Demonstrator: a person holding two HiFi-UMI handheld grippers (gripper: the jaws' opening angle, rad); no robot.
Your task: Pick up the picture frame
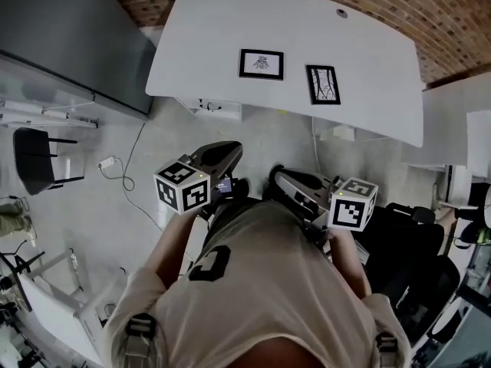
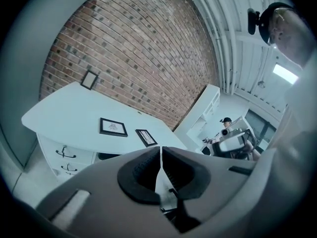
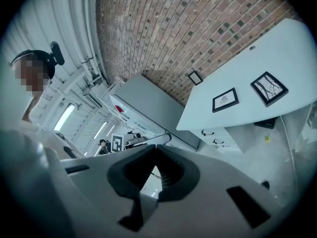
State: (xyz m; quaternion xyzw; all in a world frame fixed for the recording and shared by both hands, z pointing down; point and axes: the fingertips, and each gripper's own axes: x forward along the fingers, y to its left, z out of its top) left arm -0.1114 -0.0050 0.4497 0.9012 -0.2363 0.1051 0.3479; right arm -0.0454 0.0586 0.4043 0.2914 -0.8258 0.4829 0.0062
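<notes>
Beige-shirted person's shoulders (image 1: 261,282) filled the bottom of the head view, and just ahead of them the left gripper (image 1: 229,150) and the right gripper (image 1: 278,175) hung over the grey floor (image 1: 138,167), each with its jaws pressed together on nothing. Well beyond both, on the white curved-edged table (image 1: 230,21), lay a wide black rectangular picture frame (image 1: 261,64) and, near it to the right, a tall black rectangular picture frame (image 1: 323,83), neither touched.
</notes>
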